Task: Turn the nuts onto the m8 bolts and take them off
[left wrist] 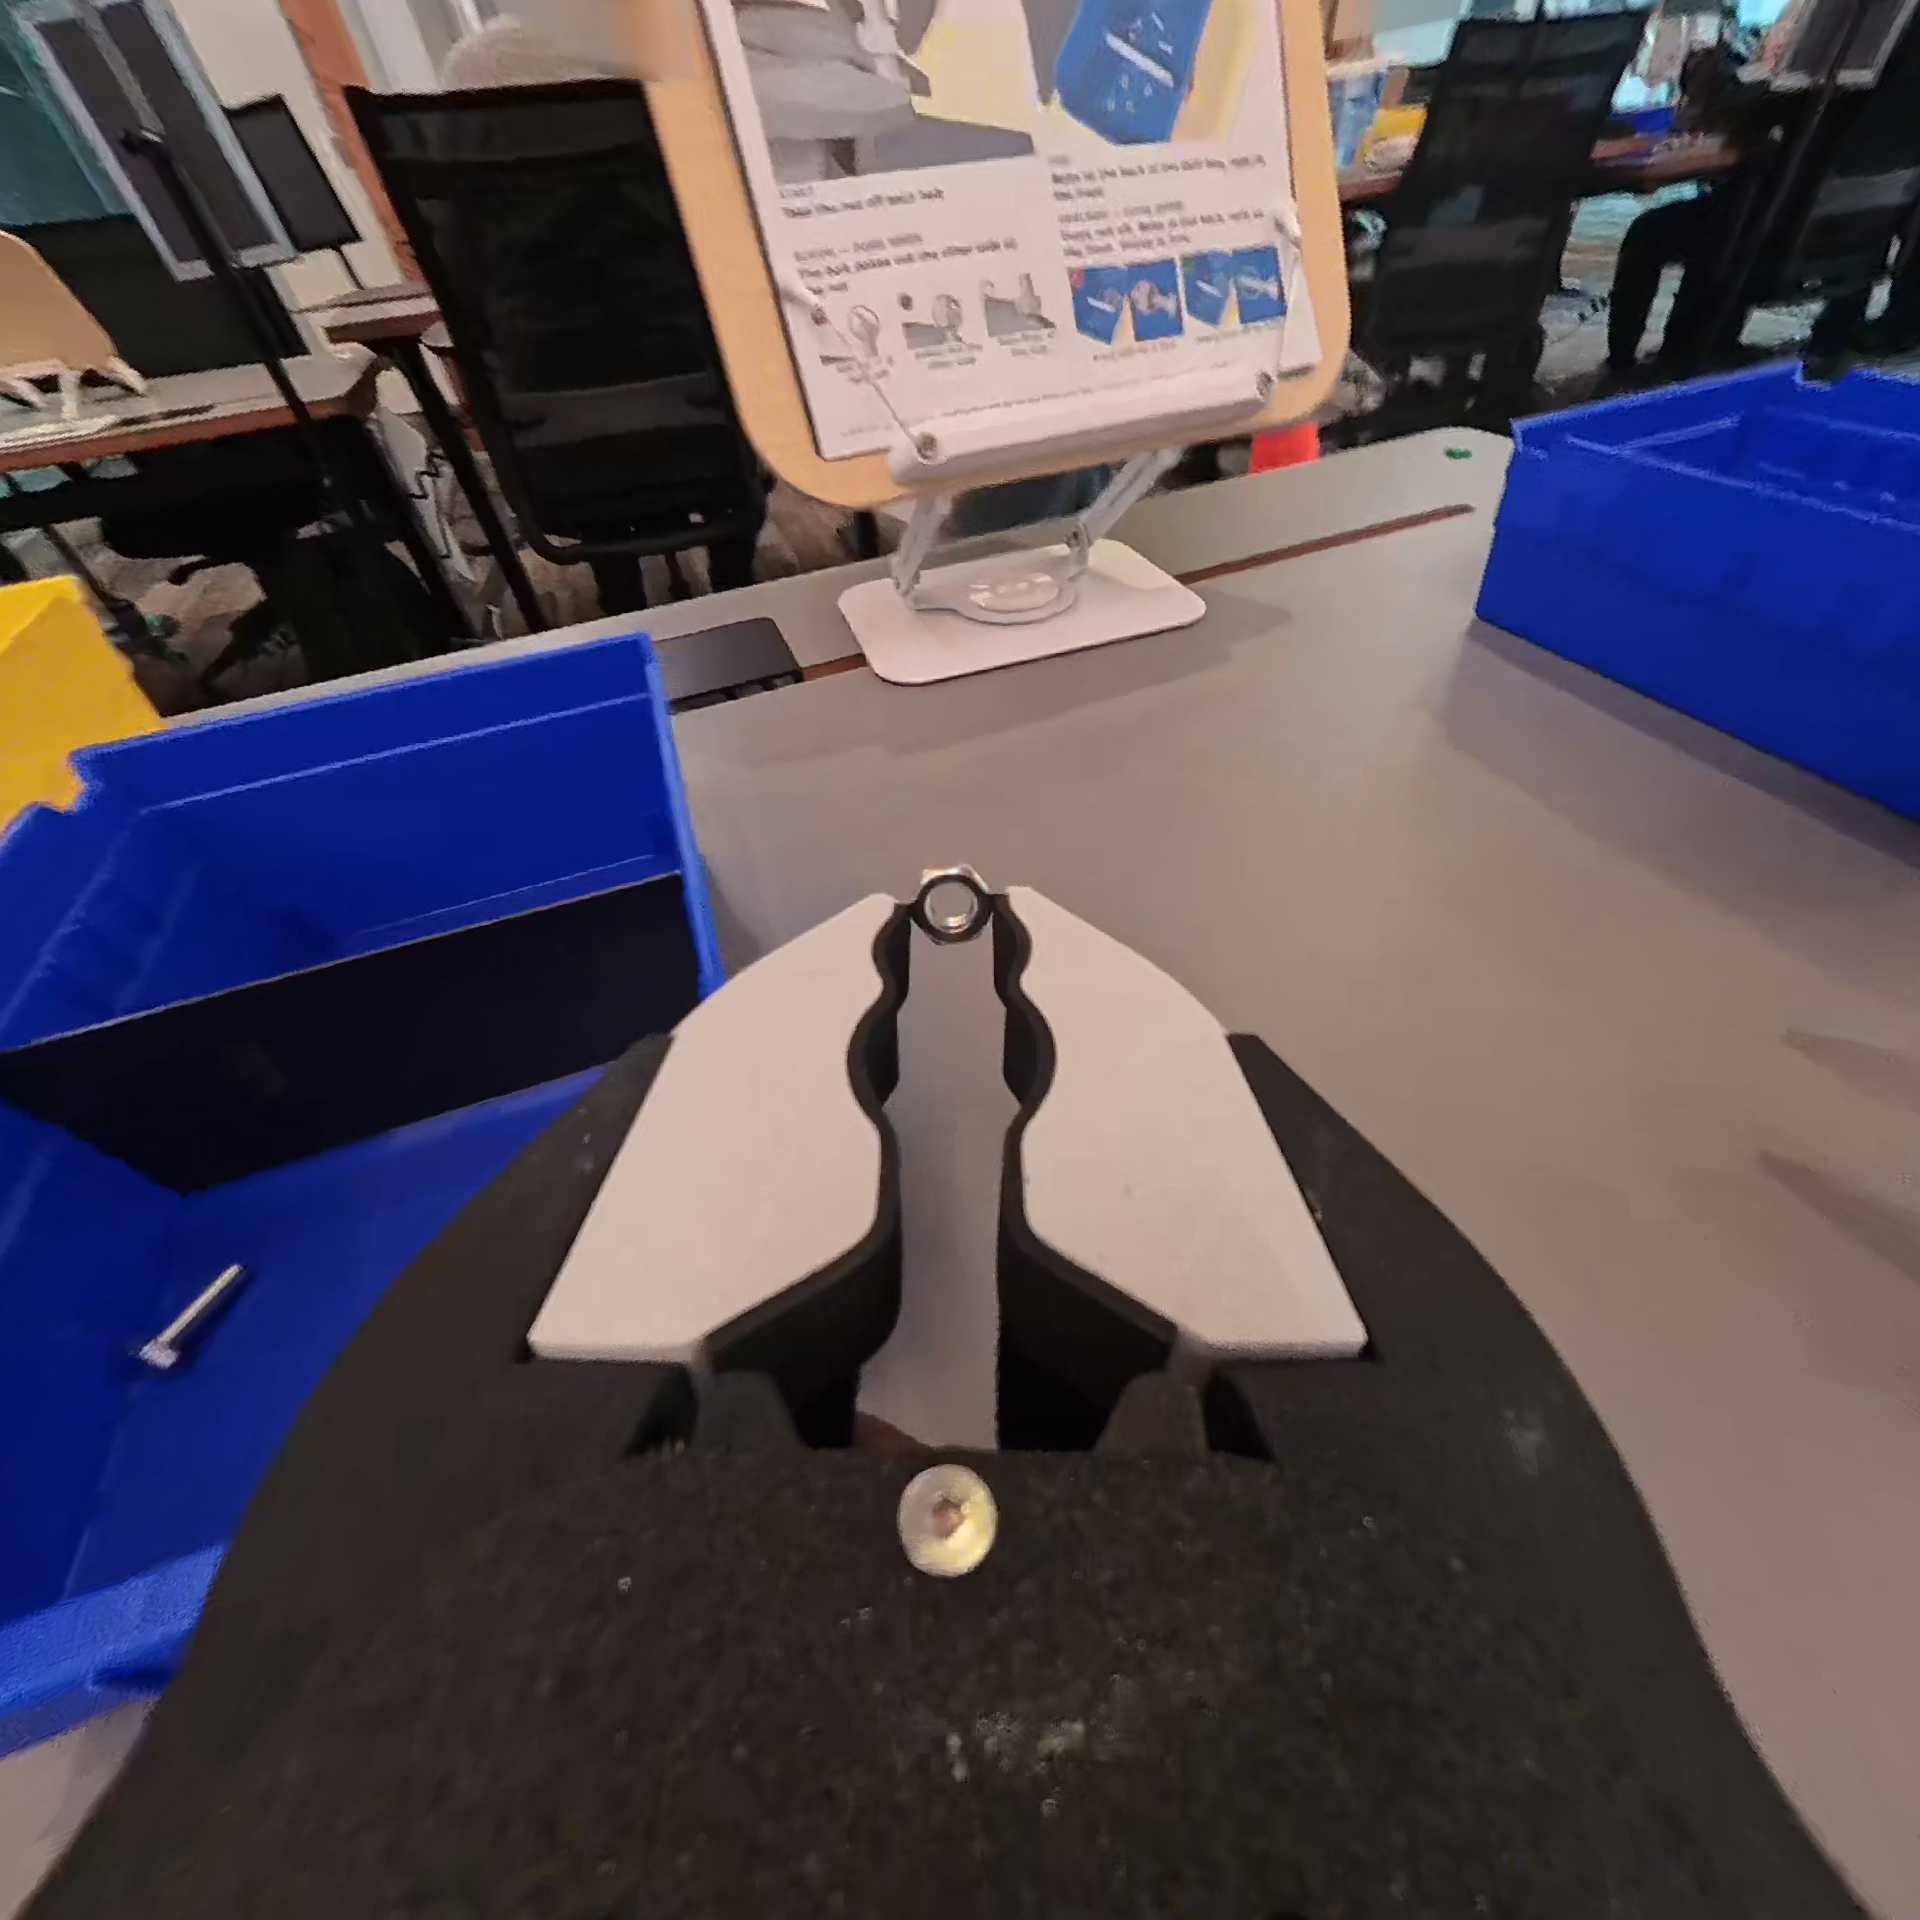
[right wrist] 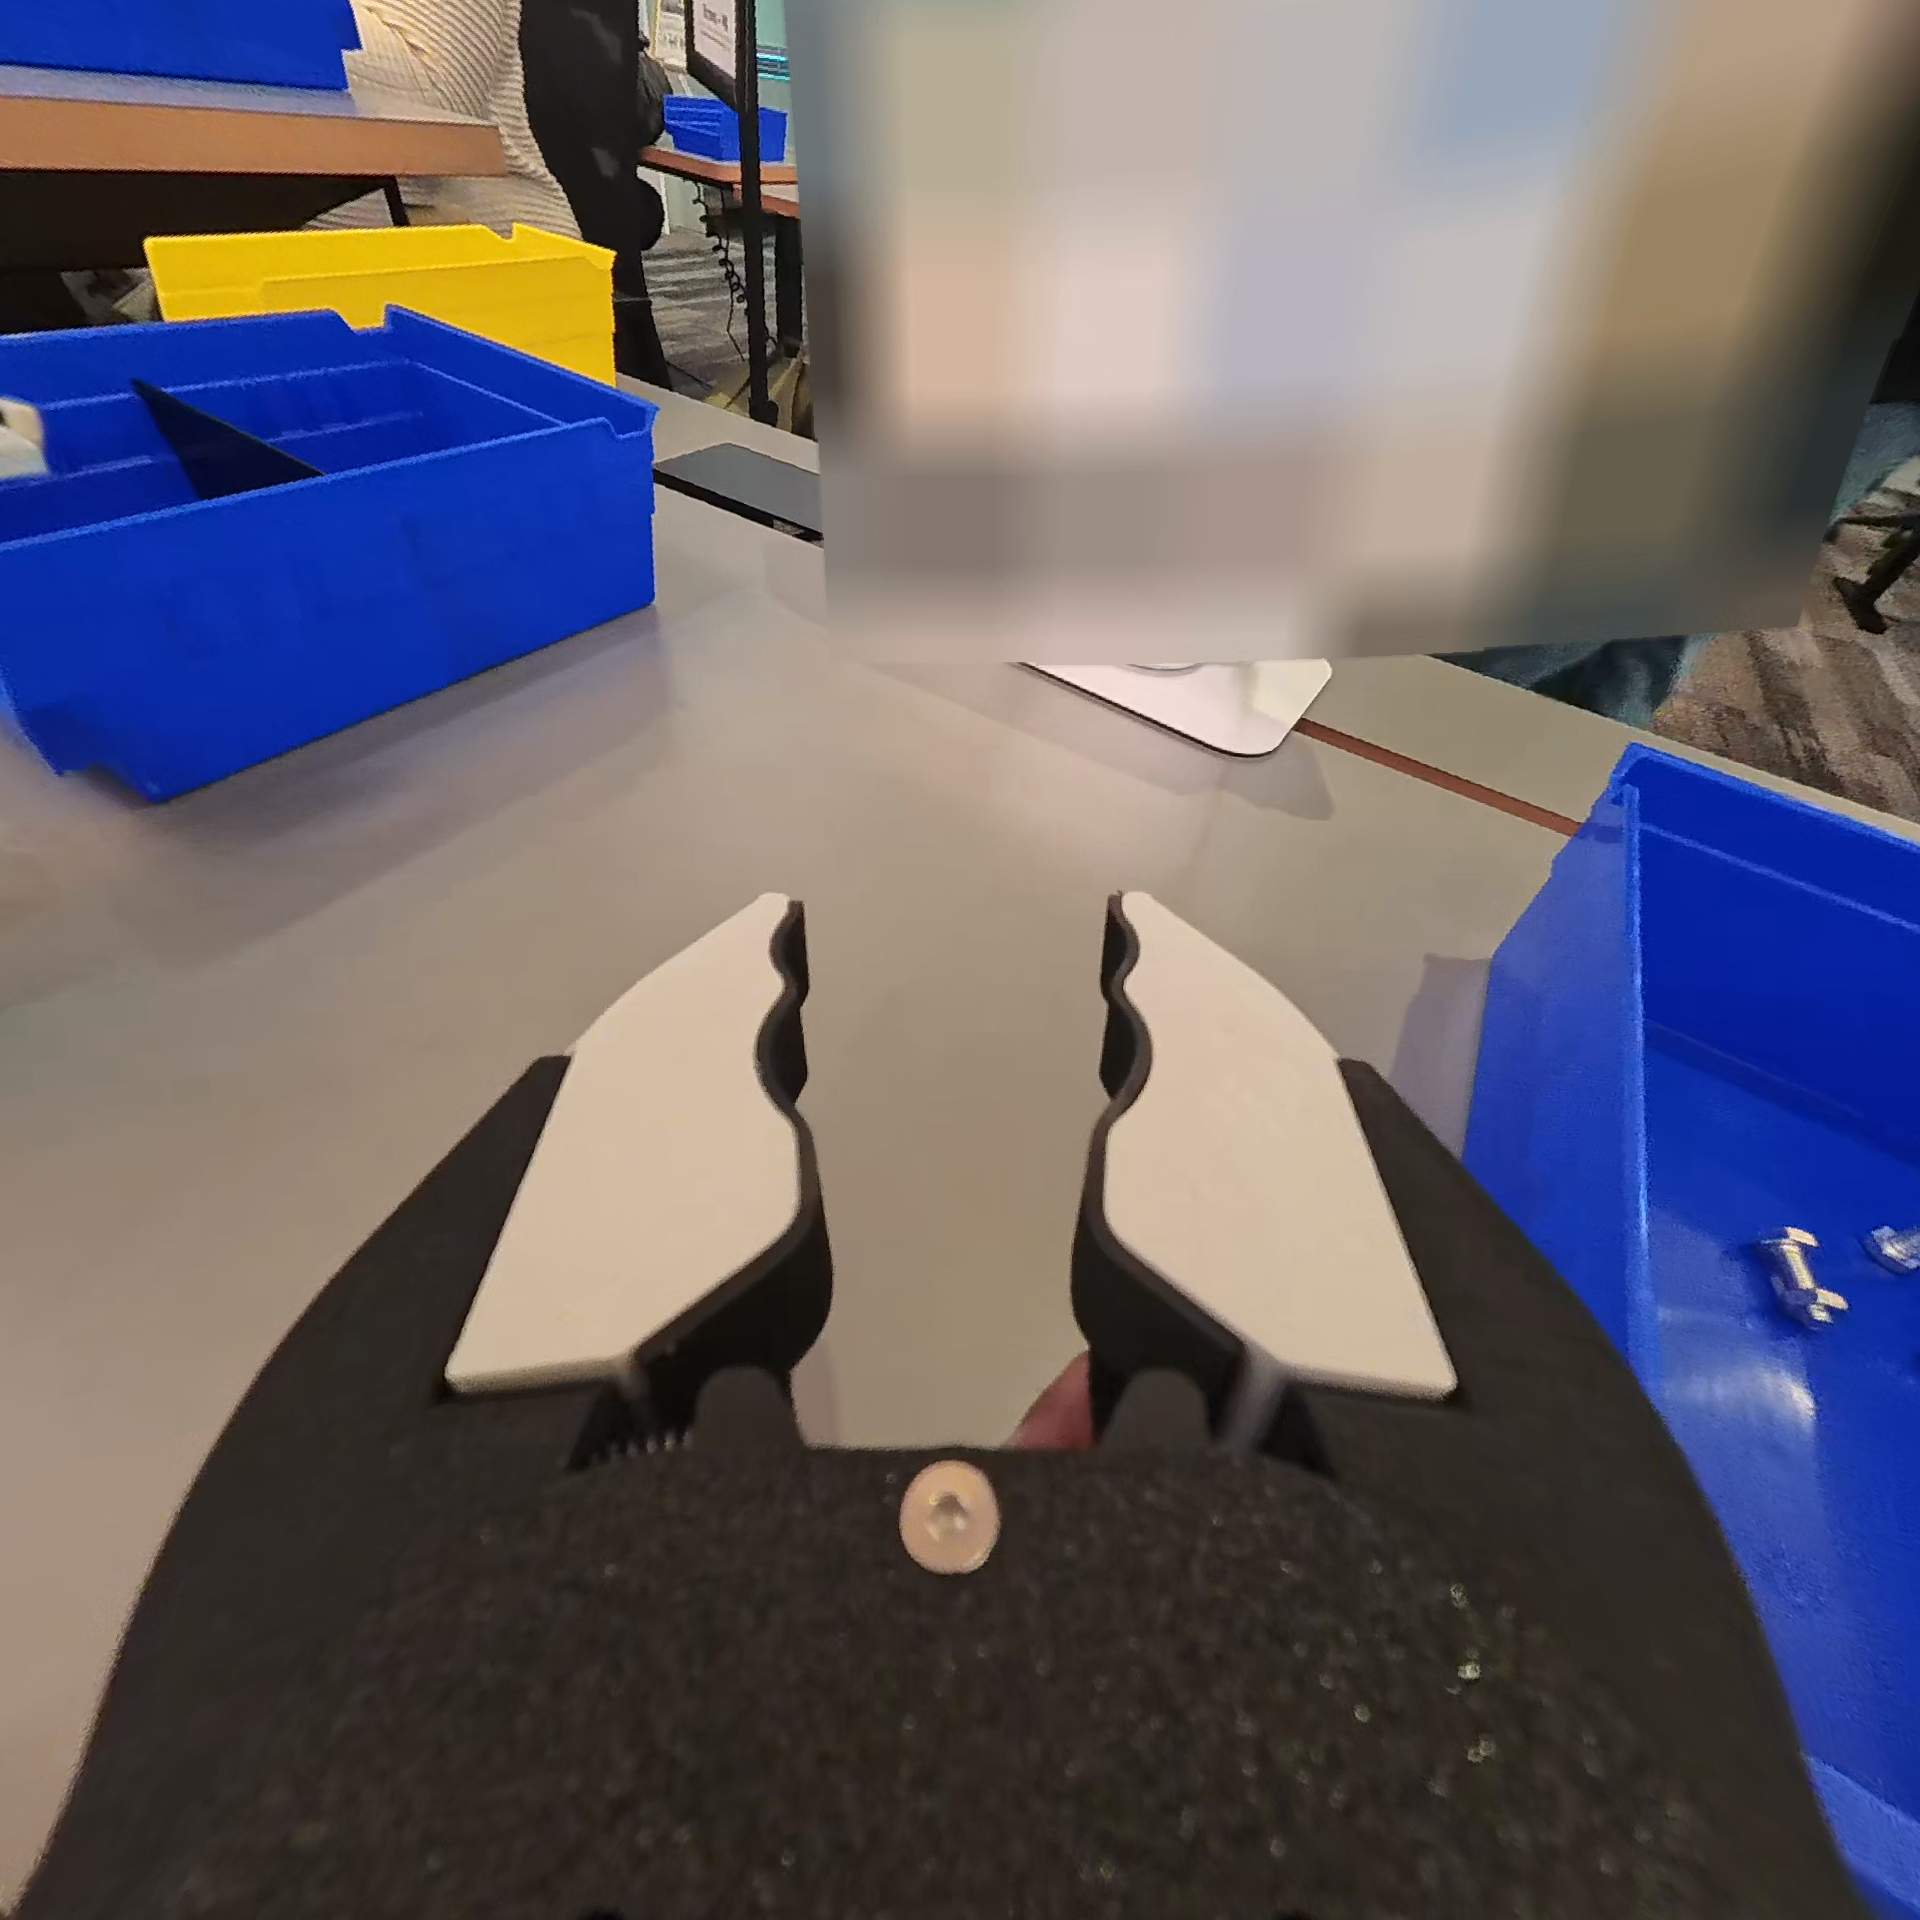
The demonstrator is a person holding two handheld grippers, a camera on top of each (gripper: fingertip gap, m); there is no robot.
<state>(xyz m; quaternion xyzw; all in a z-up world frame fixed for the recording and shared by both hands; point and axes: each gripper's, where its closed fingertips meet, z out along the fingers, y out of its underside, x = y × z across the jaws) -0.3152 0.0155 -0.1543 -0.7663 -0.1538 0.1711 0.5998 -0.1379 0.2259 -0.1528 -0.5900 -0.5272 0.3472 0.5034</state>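
Left hand-held gripper [left wrist: 951, 914] has its jaws nearly closed on a small steel nut [left wrist: 948, 912], pinched at the very tips with the hole facing the camera. I judge the nut to be light, hard and slippery, so it should be held by its flat sides, as here. Left of this gripper, a blue bin [left wrist: 312, 935] holds one bolt [left wrist: 192, 1317]. Ahead is the grey table [left wrist: 1299, 831], smooth and flat, and a stand with an instruction sheet [left wrist: 1039, 260]. Right hand-held gripper [right wrist: 954, 914] is wide open and holds nothing. To its right, another blue bin [right wrist: 1714, 1039] contains short bolts [right wrist: 1797, 1273]. Far left stands a divided blue bin [right wrist: 312, 540], with a yellow bin [right wrist: 384, 275] behind.
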